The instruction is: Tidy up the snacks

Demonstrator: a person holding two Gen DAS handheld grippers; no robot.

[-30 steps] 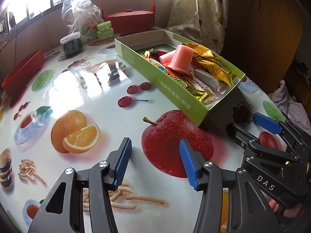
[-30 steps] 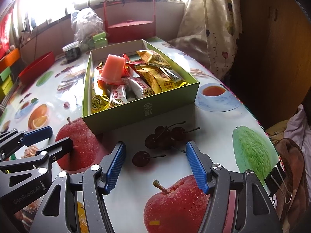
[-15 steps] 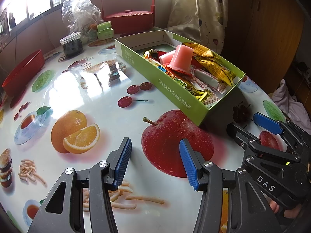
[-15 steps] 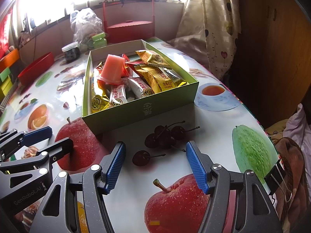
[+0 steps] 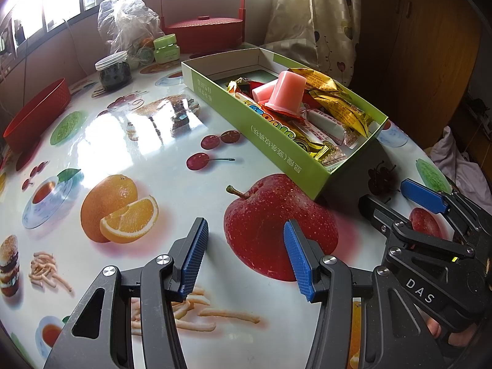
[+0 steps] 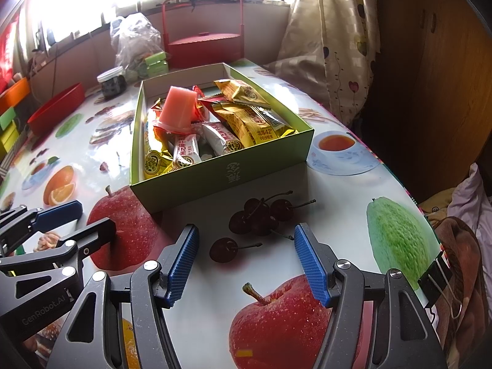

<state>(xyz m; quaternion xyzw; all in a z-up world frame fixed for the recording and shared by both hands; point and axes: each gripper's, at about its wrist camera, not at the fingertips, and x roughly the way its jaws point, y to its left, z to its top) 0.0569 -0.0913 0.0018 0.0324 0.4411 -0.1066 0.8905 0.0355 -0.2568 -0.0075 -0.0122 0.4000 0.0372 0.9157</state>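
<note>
Your worktop (image 5: 160, 141) carries the green box (image 6: 221, 181) at its far side, packed with wrapped snacks (image 6: 246, 123) under a pink jelly cup (image 6: 178, 107). Your left gripper (image 5: 246, 258) and right gripper (image 6: 246, 261) hover nearer, fingers released, grasping nothing.

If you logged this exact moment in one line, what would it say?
left gripper: jaws open, empty | right gripper: jaws open, empty | green cardboard box: holds wrapped snacks, pink jelly cup on top

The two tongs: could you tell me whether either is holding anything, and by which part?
Nothing is held. The left tongs and right tongs both stand open and empty over the table; the snacks lie in the green box.
</note>
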